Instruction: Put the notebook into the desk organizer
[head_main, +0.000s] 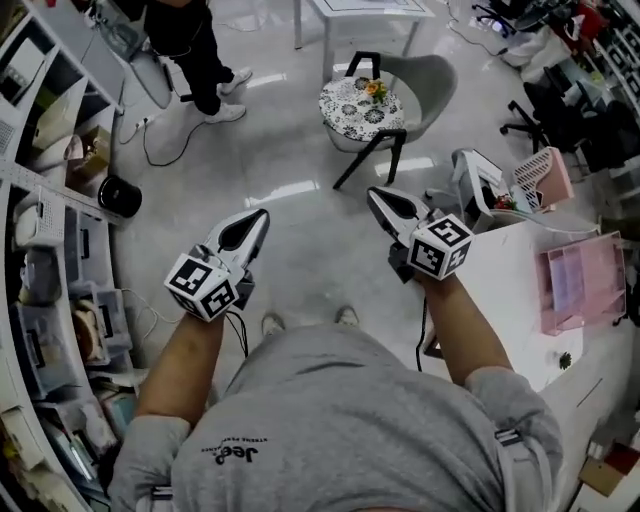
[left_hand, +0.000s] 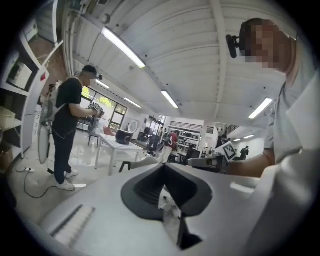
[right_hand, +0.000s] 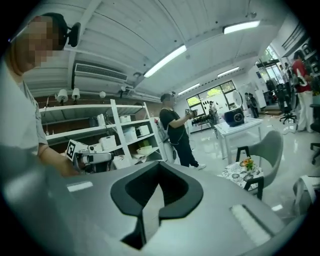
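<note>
Both grippers are held out level over the floor, away from the desk. My left gripper has its jaws together with nothing between them. The same holds for my right gripper, shut and empty, a little left of the white desk. On that desk lies a pink tray-like organizer, and a pink mesh basket stands behind it. I cannot make out a notebook in any view.
A grey chair with a floral cushion stands ahead on the floor. A person in black stands farther off by a white table. Cluttered shelves line the left side.
</note>
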